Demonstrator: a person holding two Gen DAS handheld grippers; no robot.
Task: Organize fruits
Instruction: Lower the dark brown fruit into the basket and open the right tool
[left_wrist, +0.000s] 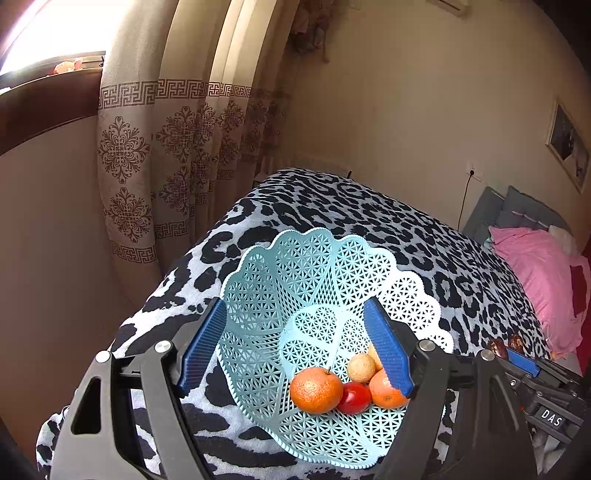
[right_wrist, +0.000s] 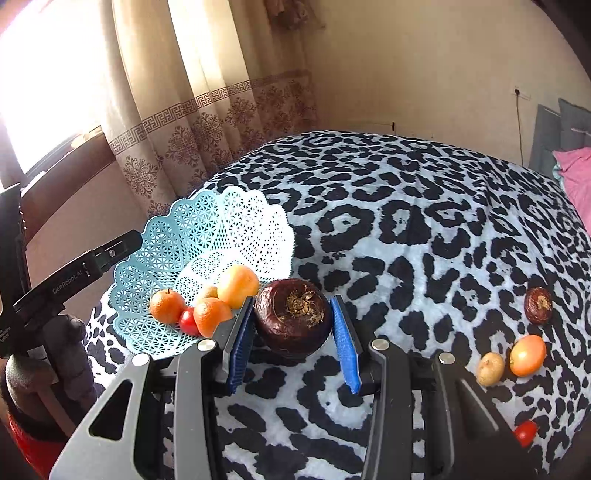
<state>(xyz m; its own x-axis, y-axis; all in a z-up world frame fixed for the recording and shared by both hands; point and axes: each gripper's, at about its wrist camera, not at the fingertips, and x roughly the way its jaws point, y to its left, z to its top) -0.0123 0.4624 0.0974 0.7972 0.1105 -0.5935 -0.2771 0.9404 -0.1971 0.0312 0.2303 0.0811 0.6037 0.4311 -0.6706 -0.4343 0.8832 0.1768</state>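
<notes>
Right gripper (right_wrist: 291, 332) clamps a dark fruit (right_wrist: 292, 318) bound for the basket (right_wrist: 166, 236) at ten o'clock; left gripper (left_wrist: 295, 350) waits, fingers apart.

Left gripper (left_wrist: 295, 347) spread wide, straddling the blue basket (left_wrist: 266, 295) on the leopard blanket (left_wrist: 369, 218). In the basket: two oranges (left_wrist: 316, 389), a tomato (left_wrist: 354, 398), a pale round fruit (left_wrist: 361, 367). Right gripper (left_wrist: 524, 363) at the right edge. Pink pillow (left_wrist: 535, 266) beyond.
</notes>
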